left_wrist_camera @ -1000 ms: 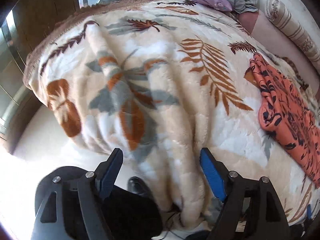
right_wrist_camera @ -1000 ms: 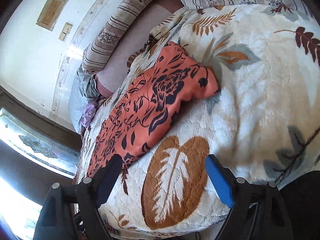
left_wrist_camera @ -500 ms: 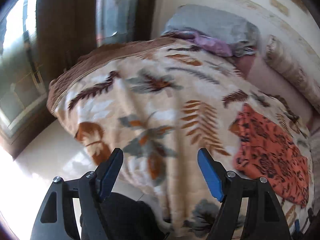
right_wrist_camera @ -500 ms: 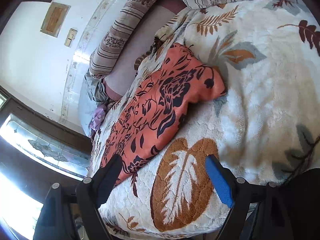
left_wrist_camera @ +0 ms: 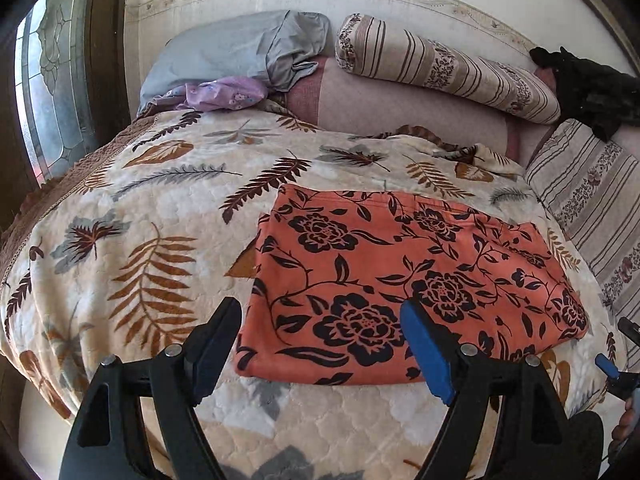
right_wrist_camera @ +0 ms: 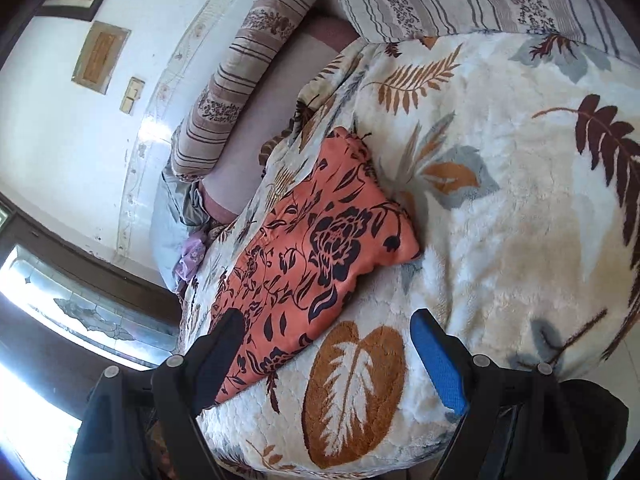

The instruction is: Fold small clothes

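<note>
While both tools are hovering above the bed, an orange garment [left_wrist_camera: 400,272] printed with black roses is lying flat, folded into a rough rectangle, on a cream blanket [left_wrist_camera: 152,216] patterned with brown and grey leaves. Seen from the left wrist camera, the left gripper [left_wrist_camera: 324,344] is hanging just over the garment's near edge with its jaws spread wide and nothing between them; one finger is showing over the blanket beside the cloth's left edge, the blue-padded one over the cloth itself. From the right wrist camera, the right gripper [right_wrist_camera: 328,352] is likewise standing released and empty, its dark finger showing over the garment's [right_wrist_camera: 320,248] near end and its blue finger over a large brown leaf on the blanket [right_wrist_camera: 500,200]. Whether either tool is touching the fabric cannot be told. Beyond the garment, a striped bolster [left_wrist_camera: 440,68] is resting along the wall, with a grey pillow [left_wrist_camera: 232,48] and a small lilac cloth [left_wrist_camera: 224,94] beside it, and a black item [left_wrist_camera: 592,92] is lying at the far right.
</note>
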The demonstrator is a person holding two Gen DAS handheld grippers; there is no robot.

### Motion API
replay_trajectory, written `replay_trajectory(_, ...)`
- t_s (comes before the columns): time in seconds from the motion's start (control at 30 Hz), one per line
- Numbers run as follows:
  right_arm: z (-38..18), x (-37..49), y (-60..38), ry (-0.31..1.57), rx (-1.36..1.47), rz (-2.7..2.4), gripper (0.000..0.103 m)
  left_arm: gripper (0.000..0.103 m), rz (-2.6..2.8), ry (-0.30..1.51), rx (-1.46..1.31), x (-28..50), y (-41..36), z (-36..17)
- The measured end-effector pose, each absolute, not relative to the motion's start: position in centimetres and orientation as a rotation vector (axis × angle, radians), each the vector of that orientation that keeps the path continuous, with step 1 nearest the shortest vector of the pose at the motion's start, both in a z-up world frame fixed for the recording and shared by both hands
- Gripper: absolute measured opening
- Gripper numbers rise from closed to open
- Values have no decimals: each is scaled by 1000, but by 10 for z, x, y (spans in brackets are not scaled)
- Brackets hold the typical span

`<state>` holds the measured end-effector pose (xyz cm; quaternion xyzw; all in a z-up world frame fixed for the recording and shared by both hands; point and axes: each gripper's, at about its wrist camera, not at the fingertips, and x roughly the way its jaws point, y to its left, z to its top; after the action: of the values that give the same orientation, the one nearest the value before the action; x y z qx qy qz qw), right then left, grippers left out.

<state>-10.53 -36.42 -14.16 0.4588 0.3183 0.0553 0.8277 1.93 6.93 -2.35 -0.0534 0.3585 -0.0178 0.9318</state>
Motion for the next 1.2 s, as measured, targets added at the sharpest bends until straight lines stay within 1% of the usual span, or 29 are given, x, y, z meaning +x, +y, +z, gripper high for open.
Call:
replay_trajectory(0.23, -182, -56, -363, 752, 1284, 109, 87, 82, -84, 757, -132, 52, 35, -30)
replay_trajectory(0.37, -202, -39, -376, 672, 1492, 20, 87, 82, -111, 794, -104, 64, 17, -40)
replay_trajectory(0.4, -205, -36, -380, 653, 1526, -11, 85, 82, -113, 814, -96, 68, 14, -45)
replay_trajectory(0.43, -202, -33, -381, 642, 1520, -26, 69, 82, -110, 836, -90, 71, 12, -50)
replay_trajectory(0.47, -192, -28, -381, 639, 1454, -25, 6, 82, -106, 855, -86, 73, 10, -54)
replay_trajectory(0.5, -176, -24, -378, 662, 1336, -46, 9, 82, -106, 869, -82, 75, 9, -56)
replay_trajectory(0.6, -119, -28, -353, 634, 998, -24, 9, 82, -94, 835, -68, 73, 11, -51)
replay_trajectory(0.63, -114, -32, -345, 631, 939, -35, 13, 82, -77, 815, -65, 73, 11, -49)
replay_trajectory(0.67, -119, -33, -341, 650, 900, -66, 14, 83, -63, 813, -64, 75, 11, -50)
replay_trajectory(0.7, -133, -28, -338, 713, 875, -105, 20, 88, -56, 832, -67, 80, 10, -54)
replay_trajectory(0.73, -151, -22, -340, 783, 905, -114, 39, 89, -51, 870, -65, 86, 8, -60)
replay_trajectory(0.77, -172, -21, -345, 824, 1017, -90, 48, 89, -46, 928, -44, 92, 5, -70)
replay_trajectory(0.8, -178, -28, -352, 755, 1102, -62, 50, 89, -51, 1002, -7, 98, 0, -82)
replay_trajectory(0.83, -175, -30, -354, 729, 1122, -47, 61, 89, -55, 1044, 34, 101, -4, -89)
replay_trajectory(0.87, -171, -30, -355, 723, 1133, -25, 74, 89, -51, 1009, 54, 98, -6, -85)
replay_trajectory(0.9, -166, -30, -356, 714, 1148, -8, 80, 89, -39, 973, 51, 95, -7, -79)
replay_trajectory(0.93, -161, -29, -357, 698, 1156, 7, 83, 89, -35, 945, 28, 93, -6, -72)
replay_trajectory(1.07, -155, -18, -356, 681, 1145, 25, 84, 89, -55, 883, -52, 95, -8, -51)
replay_trajectory(1.13, -163, -11, -355, 714, 1153, 9, 83, 93, -49, 921, -41, 102, -13, -61)
replay_trajectory(1.2, -169, -9, -355, 725, 1151, 8, 83, 93, -25, 1043, 25, 115, -21, -91)
